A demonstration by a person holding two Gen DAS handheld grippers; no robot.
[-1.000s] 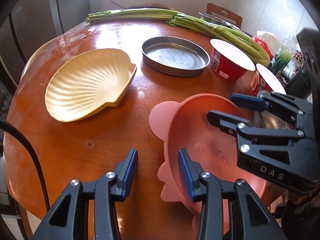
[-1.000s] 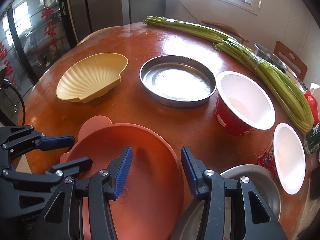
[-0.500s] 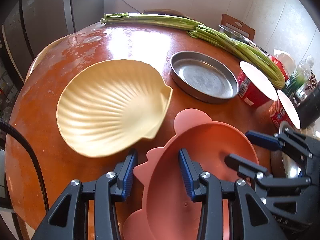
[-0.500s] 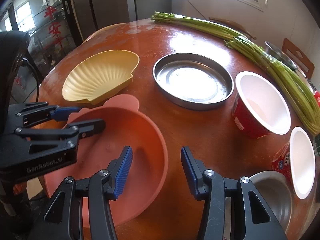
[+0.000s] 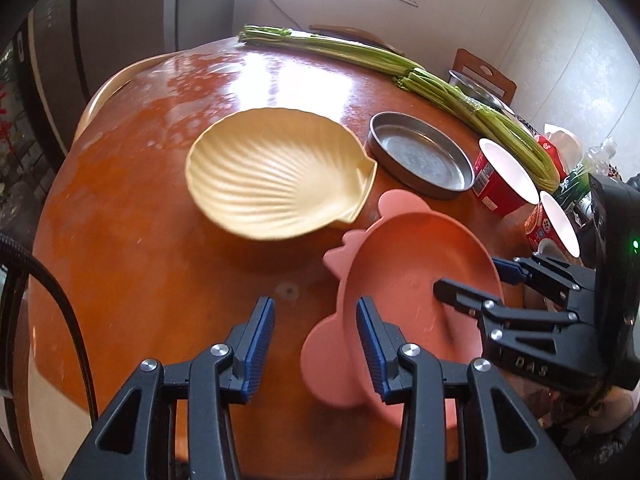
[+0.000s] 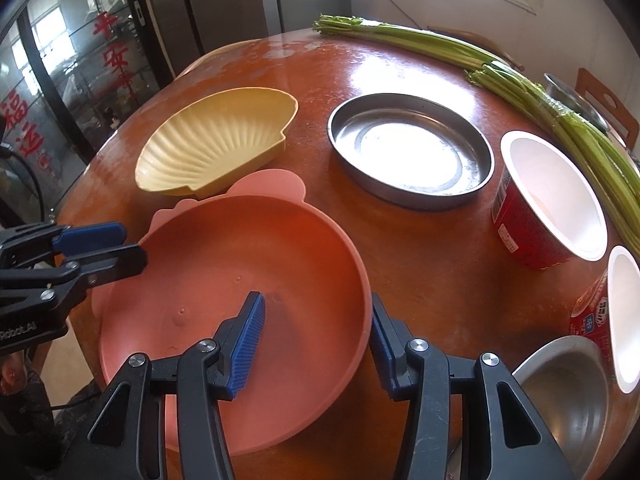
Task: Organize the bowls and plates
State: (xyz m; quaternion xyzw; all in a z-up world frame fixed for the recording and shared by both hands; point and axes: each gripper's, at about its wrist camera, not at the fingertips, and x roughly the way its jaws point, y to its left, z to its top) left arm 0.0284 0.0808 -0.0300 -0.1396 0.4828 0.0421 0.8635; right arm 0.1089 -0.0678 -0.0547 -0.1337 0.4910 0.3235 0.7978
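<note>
A pink bowl with ear-shaped tabs (image 6: 236,272) sits at the near edge of the round wooden table (image 6: 400,240). My right gripper (image 6: 316,336) is open and straddles its near right rim, one finger inside, one outside. My left gripper (image 5: 316,340) is open beside the bowl's (image 5: 416,264) left rim, its right finger at the rim. A yellow shell-shaped dish (image 5: 276,176) lies behind the bowl; it also shows in the right wrist view (image 6: 216,144). A round metal pan (image 6: 410,150) sits behind it to the right.
A red paper cup (image 6: 548,208) and a second one (image 6: 616,312) stand at the right. A steel bowl (image 6: 568,392) is at the near right. Long green celery stalks (image 6: 520,80) lie along the far right. A chair back (image 5: 486,74) stands beyond.
The left gripper has shifted left, off the pink bowl's middle to its left rim. The right gripper has closed in around the bowl's right rim. The pink bowl sits nearer the shell dish.
</note>
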